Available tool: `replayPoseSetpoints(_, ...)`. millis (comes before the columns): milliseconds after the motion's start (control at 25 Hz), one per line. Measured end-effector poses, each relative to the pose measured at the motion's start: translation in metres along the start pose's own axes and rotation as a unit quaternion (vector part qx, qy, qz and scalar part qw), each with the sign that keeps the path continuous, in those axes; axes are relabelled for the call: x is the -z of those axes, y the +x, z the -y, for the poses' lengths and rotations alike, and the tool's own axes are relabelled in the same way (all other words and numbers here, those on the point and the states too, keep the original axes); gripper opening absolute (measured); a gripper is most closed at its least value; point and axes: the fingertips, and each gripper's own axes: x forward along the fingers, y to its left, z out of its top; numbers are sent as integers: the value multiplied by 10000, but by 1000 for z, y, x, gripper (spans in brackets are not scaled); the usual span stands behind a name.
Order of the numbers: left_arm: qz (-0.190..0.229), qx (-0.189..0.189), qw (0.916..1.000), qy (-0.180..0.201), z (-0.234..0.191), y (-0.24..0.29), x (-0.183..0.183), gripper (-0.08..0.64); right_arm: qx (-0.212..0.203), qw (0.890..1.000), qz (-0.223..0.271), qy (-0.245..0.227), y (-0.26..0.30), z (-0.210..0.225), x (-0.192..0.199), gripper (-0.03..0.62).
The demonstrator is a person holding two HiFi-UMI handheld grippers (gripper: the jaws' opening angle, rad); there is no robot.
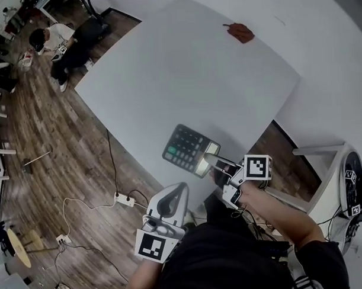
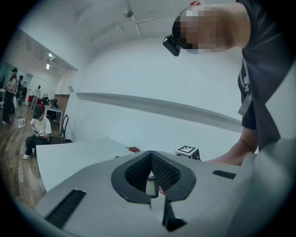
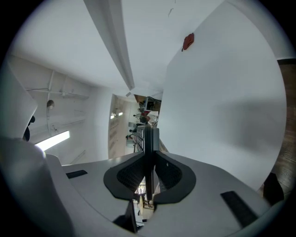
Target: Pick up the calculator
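The dark calculator [image 1: 187,149] with grey keys and a pale display lies over the near edge of the white table [image 1: 184,70]. My right gripper [image 1: 214,164] is shut on its near right end, by the display. In the right gripper view the calculator [image 3: 149,139] shows edge-on, pinched between the two pads. My left gripper [image 1: 170,202] hangs below the table's edge, off the table, with its jaws together and nothing between them; in the left gripper view its tips [image 2: 151,179] meet.
A small red-brown object [image 1: 240,32] lies at the table's far side. A power strip [image 1: 125,200] and cables lie on the wooden floor at left. A person [image 1: 59,41] sits on the floor far left. White furniture [image 1: 324,165] stands at right.
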Motion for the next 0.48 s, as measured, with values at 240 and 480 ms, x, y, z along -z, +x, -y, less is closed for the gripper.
replayPoseSetpoints(240, 273, 147, 9995, 4, 8, -24, -25, 6, -162, 9997, 39, -194, -12, -50, 19, 61)
replayPoseSetpoints(480, 379, 328, 9987, 59, 23, -45, -35, 6, -503, 9978, 146, -415, -30, -90, 38, 61)
